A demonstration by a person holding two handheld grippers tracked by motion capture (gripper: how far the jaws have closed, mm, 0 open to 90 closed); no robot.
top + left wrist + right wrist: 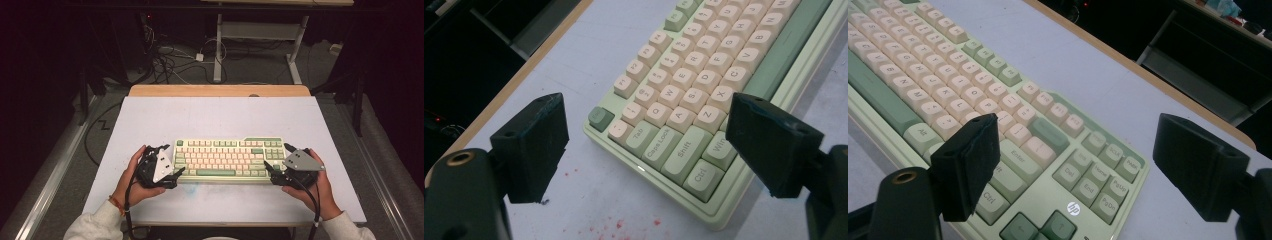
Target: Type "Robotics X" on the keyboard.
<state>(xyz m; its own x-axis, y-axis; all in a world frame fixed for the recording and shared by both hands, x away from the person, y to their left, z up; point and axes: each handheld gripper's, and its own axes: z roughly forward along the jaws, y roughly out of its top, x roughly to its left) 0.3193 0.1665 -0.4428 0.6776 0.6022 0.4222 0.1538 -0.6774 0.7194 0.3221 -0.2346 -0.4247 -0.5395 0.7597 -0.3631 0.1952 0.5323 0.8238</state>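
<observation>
**Two tools at the ends of the keyboard**

I see a pale green keyboard with cream and green plastic keys [227, 160] lying flat near the middle of the light grey desk [150, 120]. It sits a bit closer to my side than to the far wooden edge.

My left tool [176, 175] is at the left end of the keyboard. Its jaws are wide apart and hold nothing. In the left gripper view, the left tool [646, 150] has its two black jaws on either side of the keyboard [704, 80] corner, by the Ctrl and Shift keys. I cannot tell if they touch it.

My right tool [272, 172] is at the right end. Its jaws are wide apart too and hold nothing. In the right gripper view, the right tool [1083, 167] looks over the keyboard [948, 90] by the arrow keys and the Enter key.

Small red specks [619, 225] dot the desk near the left corner.
</observation>
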